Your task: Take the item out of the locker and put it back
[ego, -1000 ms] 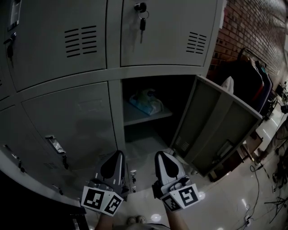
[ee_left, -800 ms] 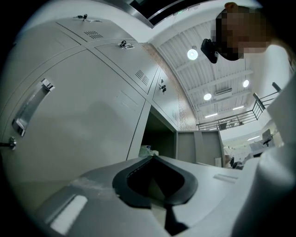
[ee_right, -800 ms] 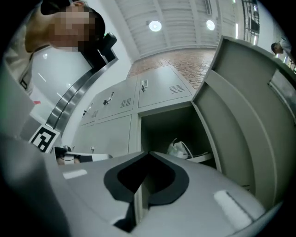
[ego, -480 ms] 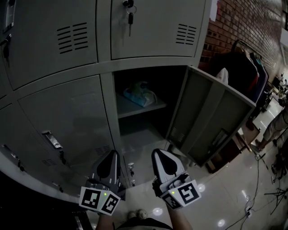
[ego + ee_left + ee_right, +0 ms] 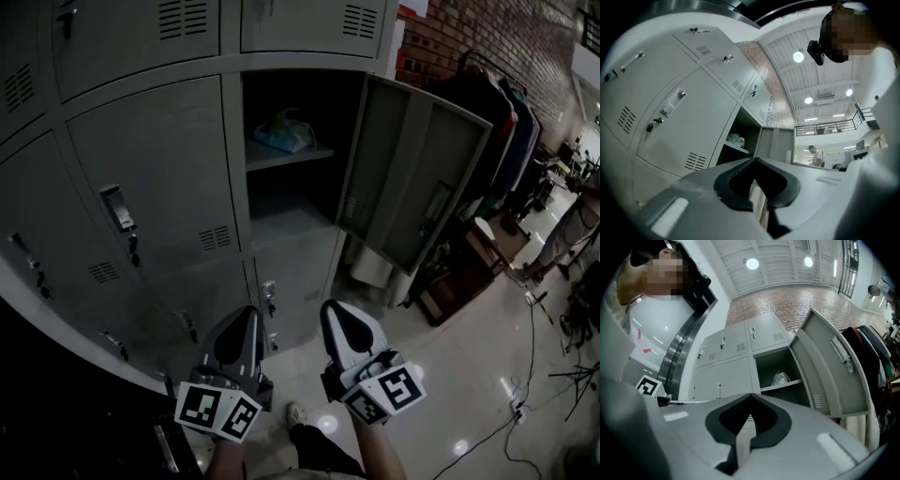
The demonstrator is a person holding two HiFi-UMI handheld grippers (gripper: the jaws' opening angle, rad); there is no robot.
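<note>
A pale, crumpled bag-like item [image 5: 284, 131] lies on the shelf [image 5: 309, 155] inside the open locker, also seen as the item [image 5: 735, 139] in the left gripper view and the item [image 5: 781, 378] in the right gripper view. The locker's door [image 5: 412, 178] swings wide to the right. My left gripper [image 5: 247, 312] and right gripper [image 5: 334, 306] are side by side low over the floor, well short of the locker. Both are shut with nothing in them, the left gripper [image 5: 753, 159] and right gripper [image 5: 751, 394] tips meeting.
Closed grey lockers [image 5: 150, 178] fill the left and the row above. A clothes rack [image 5: 506, 117] with dark garments stands right of the door, a white bin [image 5: 370, 267] below it. Cables [image 5: 530, 375] trail over the glossy floor. A person [image 5: 572, 216] stands far right.
The lockers have slid upward and farther off in the head view, so more floor shows. Both grippers stay low, shut and empty.
</note>
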